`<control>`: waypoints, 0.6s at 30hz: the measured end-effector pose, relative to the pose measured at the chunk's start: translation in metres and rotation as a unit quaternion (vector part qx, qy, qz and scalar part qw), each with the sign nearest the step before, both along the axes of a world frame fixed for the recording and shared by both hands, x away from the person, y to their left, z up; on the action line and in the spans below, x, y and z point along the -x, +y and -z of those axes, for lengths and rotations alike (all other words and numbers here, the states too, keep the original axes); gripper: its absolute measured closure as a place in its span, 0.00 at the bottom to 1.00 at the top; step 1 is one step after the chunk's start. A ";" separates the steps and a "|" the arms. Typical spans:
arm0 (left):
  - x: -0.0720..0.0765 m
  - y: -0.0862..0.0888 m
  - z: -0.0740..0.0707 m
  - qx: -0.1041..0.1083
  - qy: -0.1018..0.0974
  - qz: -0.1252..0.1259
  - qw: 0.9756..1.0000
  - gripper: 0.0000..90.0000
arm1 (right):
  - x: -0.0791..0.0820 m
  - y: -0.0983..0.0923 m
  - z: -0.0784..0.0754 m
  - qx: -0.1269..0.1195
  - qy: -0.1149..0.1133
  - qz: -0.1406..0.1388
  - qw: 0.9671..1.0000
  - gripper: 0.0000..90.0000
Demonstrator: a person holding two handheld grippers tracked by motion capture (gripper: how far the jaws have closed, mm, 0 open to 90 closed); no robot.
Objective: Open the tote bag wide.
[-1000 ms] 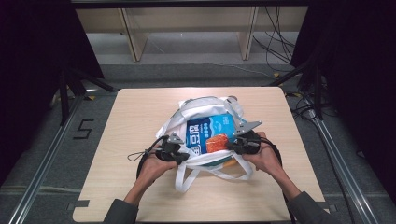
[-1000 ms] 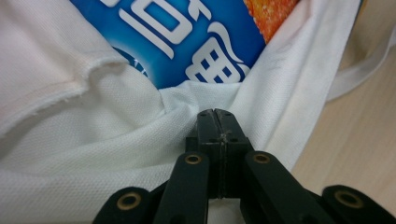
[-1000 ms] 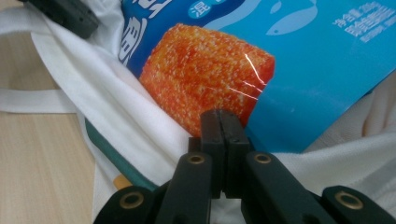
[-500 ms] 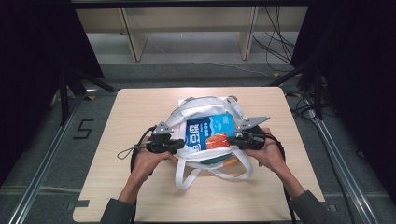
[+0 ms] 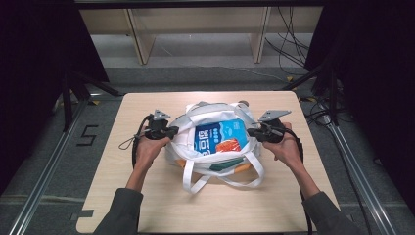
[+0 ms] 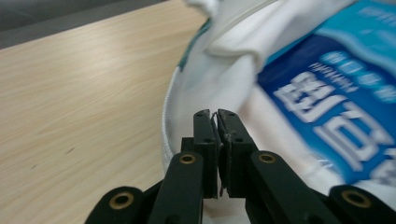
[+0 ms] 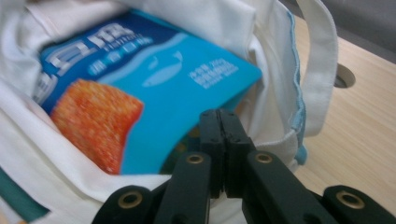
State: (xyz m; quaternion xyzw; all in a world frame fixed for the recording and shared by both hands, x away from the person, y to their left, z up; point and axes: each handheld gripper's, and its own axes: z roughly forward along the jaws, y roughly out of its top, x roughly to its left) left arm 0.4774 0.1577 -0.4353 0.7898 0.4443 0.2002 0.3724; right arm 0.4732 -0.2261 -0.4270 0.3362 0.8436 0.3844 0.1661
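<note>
Cloth sits pinched in my left gripper (image 5: 172,130); seen along that gripper's own view, its jaws are shut on a thin fold of the white bag's (image 5: 183,139) left rim, with bare table (image 5: 122,161) off to that side. Within the last half second those jaws have been closing a touch further, the fold between them. The bag rests at the middle of the table, nearer the far edge than the near one, its two straps (image 5: 222,178) trailing loose toward the near edge. Inside it, face up, lies a blue packet (image 5: 220,139) with an orange picture. My right gripper (image 5: 252,131) is at the bag's right rim; its jaws are fully closed, and I cannot tell whether any cloth is caught between them.

My worry is the thin bite on the left: if I pull the mouth wider or lift, that fold could slip free and the rim collapse over the packet. An uneven pull could also drag the whole bag sideways, or snag a loose strap.
</note>
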 end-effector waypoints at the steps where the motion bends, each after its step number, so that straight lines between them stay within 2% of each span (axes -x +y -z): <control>1: -0.003 0.001 0.003 0.009 0.003 -0.010 1.000 0.97 | -0.001 0.000 0.003 0.006 0.004 0.001 1.000 1.00; 2: -0.007 0.006 0.007 0.005 0.011 -0.013 1.000 0.98 | -0.002 0.002 0.008 -0.002 0.005 0.006 1.000 1.00; 3: -0.009 0.010 0.009 0.002 0.018 -0.014 1.000 0.99 | -0.002 0.001 0.010 0.009 0.024 0.004 1.000 1.00; 4: -0.011 0.013 0.013 0.006 0.030 -0.011 0.999 0.99 | -0.003 0.002 0.014 0.001 0.020 0.009 1.000 1.00; 5: -0.013 0.015 0.016 0.015 0.036 -0.012 0.999 0.99 | -0.005 0.002 0.019 0.008 0.015 0.005 1.000 1.00; 6: -0.012 0.015 0.016 0.018 0.036 -0.015 0.999 0.99 | -0.005 0.002 0.020 0.006 0.031 0.011 0.999 1.00; 7: -0.010 0.014 0.015 0.017 0.031 -0.015 0.999 0.99 | -0.006 0.002 0.022 0.011 0.030 0.007 0.999 1.00; 9: -0.006 0.012 0.009 0.016 0.025 -0.004 1.000 0.97 | -0.005 0.004 0.021 0.003 0.037 0.011 0.999 1.00; 10: -0.003 0.011 0.006 0.024 0.020 -0.003 1.000 0.95 | -0.007 0.003 0.020 0.000 0.020 0.002 1.000 1.00; 11: 0.000 0.009 0.002 0.027 0.012 -0.003 1.000 0.94 | -0.005 0.004 0.017 -0.004 0.026 0.007 1.000 1.00; 12: 0.003 0.007 -0.001 0.027 0.005 -0.003 1.000 0.93 | -0.005 0.003 0.015 -0.006 0.012 0.001 1.000 0.99; 13: 0.005 0.005 -0.004 0.031 -0.003 -0.001 1.000 0.92 | -0.003 0.004 0.012 -0.006 0.023 0.002 1.000 0.99; 14: 0.007 0.004 -0.007 0.035 -0.009 0.001 0.999 0.92 | -0.002 0.004 0.009 -0.012 0.011 0.000 1.000 0.99; 16: 0.010 0.003 -0.010 0.049 -0.011 0.008 0.999 0.90 | -0.001 0.001 0.001 -0.008 0.006 -0.008 1.000 0.99; 18: 0.013 0.002 -0.013 0.056 -0.014 0.011 0.998 0.90 | 0.002 0.000 -0.005 -0.015 -0.005 -0.008 1.000 0.99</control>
